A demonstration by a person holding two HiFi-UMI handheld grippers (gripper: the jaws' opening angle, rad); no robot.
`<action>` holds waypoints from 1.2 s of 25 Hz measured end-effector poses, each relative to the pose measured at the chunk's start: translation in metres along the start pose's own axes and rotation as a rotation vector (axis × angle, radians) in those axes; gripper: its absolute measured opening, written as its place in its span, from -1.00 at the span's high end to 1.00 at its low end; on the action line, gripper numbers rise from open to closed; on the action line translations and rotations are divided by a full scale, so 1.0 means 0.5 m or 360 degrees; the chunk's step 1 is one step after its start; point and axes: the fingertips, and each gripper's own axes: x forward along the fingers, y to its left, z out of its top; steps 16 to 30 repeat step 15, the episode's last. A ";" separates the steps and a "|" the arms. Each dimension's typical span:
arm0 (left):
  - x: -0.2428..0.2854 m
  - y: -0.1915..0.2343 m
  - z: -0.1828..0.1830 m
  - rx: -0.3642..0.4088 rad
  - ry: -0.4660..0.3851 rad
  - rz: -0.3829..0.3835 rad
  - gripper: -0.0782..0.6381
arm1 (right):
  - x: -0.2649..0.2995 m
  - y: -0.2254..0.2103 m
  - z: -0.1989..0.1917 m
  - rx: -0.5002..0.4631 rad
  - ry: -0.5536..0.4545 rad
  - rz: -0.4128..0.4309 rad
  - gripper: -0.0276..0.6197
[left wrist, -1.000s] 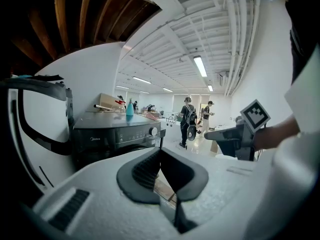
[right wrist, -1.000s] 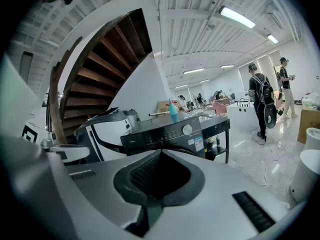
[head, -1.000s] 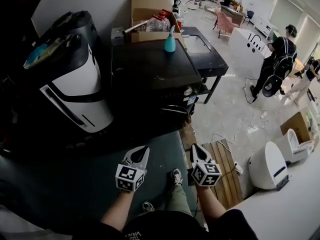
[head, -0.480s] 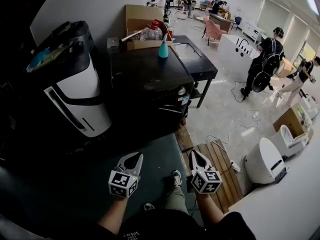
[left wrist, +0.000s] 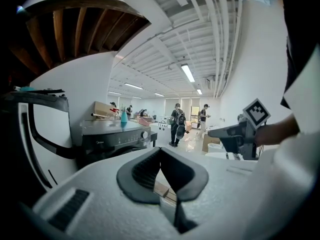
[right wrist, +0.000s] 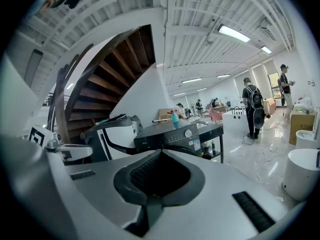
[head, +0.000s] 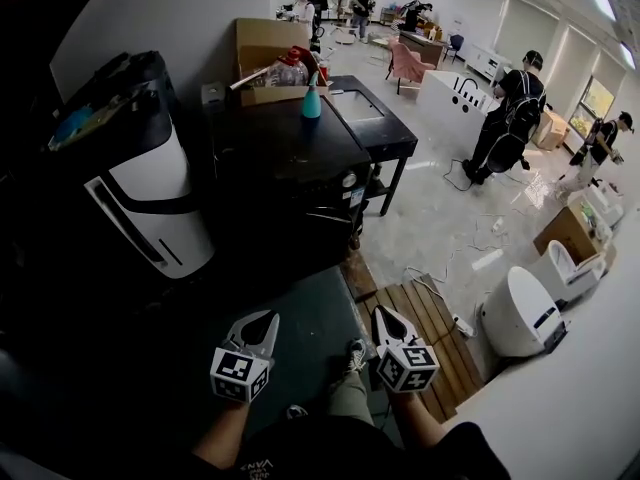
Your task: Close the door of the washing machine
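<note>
Head view: left gripper (head: 263,318) and right gripper (head: 386,315) side by side at lower centre, both clenched with nothing between the jaws. Gripper views agree: pads together, empty. Washer (head: 285,168), black, at upper centre, well apart from both grippers. Its door faces the lower right of the frame; too dark to read whether open. Spray bottle (head: 312,101) upright on the washer top.

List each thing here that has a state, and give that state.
Left gripper: shut, empty.
Right gripper: shut, empty.
Black front-loading washing machine: door state unclear from these views.
Teal spray bottle: upright on the washing machine's top.
Brown cardboard box: open at the top, behind the machine.
</note>
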 end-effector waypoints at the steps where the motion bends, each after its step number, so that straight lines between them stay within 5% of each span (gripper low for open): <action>1: -0.004 -0.004 0.003 -0.0001 -0.0010 -0.0005 0.76 | -0.006 0.002 -0.003 -0.0005 0.0003 0.0003 0.91; 30: -0.044 -0.013 -0.010 -0.0020 -0.0022 0.0031 0.76 | -0.045 0.006 -0.015 -0.0039 0.0018 -0.0024 0.91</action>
